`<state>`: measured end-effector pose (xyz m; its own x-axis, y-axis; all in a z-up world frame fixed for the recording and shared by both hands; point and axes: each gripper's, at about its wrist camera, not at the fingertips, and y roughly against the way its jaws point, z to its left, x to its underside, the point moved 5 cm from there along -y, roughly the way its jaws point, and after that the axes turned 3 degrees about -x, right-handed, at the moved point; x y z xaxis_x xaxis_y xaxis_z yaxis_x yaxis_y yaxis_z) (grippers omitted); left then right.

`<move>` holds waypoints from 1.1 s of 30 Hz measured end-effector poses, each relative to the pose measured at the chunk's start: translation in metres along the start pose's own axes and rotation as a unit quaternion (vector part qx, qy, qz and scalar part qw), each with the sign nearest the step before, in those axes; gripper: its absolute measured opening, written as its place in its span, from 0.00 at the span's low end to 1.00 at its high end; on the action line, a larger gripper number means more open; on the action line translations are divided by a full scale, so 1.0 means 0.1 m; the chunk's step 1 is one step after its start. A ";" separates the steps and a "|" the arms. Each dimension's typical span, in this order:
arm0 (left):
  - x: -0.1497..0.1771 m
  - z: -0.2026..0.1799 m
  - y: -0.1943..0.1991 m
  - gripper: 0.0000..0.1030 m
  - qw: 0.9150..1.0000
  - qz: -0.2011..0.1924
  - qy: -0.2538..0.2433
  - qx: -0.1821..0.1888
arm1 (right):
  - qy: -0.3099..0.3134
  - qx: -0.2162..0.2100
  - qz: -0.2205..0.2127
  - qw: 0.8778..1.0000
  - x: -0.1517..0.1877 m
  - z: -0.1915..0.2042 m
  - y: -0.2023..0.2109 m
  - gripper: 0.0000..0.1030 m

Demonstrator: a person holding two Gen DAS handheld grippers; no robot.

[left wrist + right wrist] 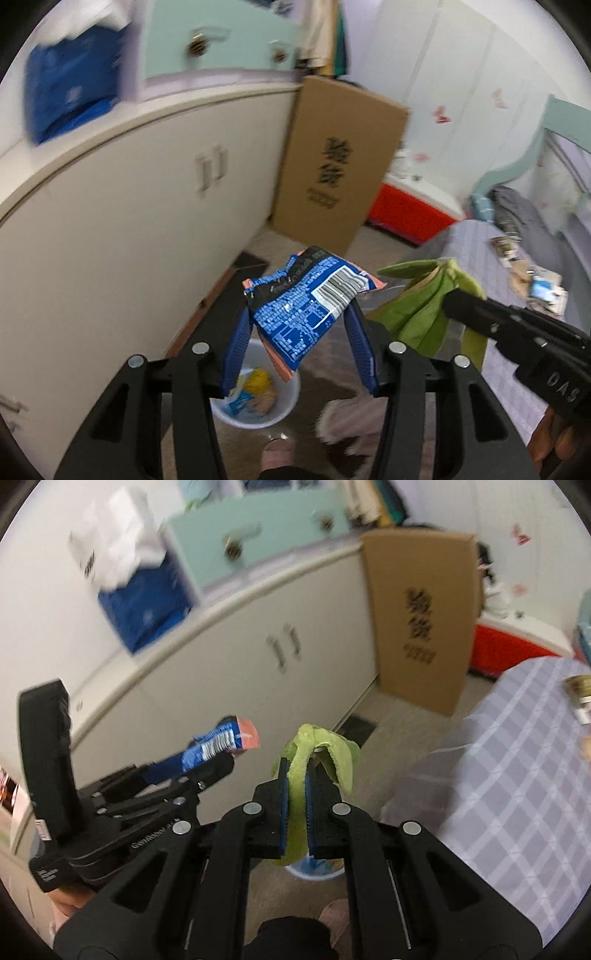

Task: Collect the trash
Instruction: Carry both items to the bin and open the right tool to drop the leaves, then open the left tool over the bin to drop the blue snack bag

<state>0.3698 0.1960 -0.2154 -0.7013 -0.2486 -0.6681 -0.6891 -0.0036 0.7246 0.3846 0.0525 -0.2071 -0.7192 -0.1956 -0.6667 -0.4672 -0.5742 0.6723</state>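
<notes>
While cabinet [110, 206] flanks, cardboard box [332, 162] stands beyond bin [288, 402].

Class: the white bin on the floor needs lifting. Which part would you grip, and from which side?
Grip the rim of the white bin, coming from above. It stands upright and open-topped, so its thin edge suits two fingers; its round wall looks too wide. Both grippers are full now: left gripper holds a wrapper, right gripper a green cloth.
</notes>
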 end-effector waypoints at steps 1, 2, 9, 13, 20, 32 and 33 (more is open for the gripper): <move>0.04 0.13 -0.04 0.48 1.000 0.007 0.009 -0.007 | 0.003 -0.002 0.010 1.000 0.03 0.06 -0.13 0.07; 0.08 0.25 -0.08 0.48 1.000 0.013 0.018 -0.015 | 0.007 -0.004 0.020 1.000 0.07 0.11 -0.27 0.08; 0.25 0.77 -0.36 0.48 0.996 0.042 0.050 -0.055 | 0.018 0.019 0.065 0.998 0.26 0.16 -1.00 0.57; 0.32 0.83 -0.48 0.48 0.995 0.058 0.047 -0.063 | 0.002 0.020 0.080 0.997 0.38 0.07 -1.05 0.60; 0.37 0.70 -0.60 0.48 0.995 0.070 0.042 -0.053 | -0.002 0.034 0.072 0.997 0.38 0.01 -0.94 0.61; 0.38 0.62 -0.61 0.48 0.995 0.074 0.035 -0.049 | -0.009 0.035 0.045 0.998 0.32 -0.01 -0.72 0.63; 0.37 0.61 -0.62 0.48 0.995 0.074 0.034 -0.049 | -0.007 0.039 0.038 0.999 0.31 -0.01 -0.69 0.63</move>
<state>0.3752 0.2458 -0.2951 -0.7767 -0.3193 -0.5429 -0.5564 -0.0562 0.8290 0.3950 0.0852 -0.2739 -0.7610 -0.2245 -0.6087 -0.4489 -0.4952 0.7438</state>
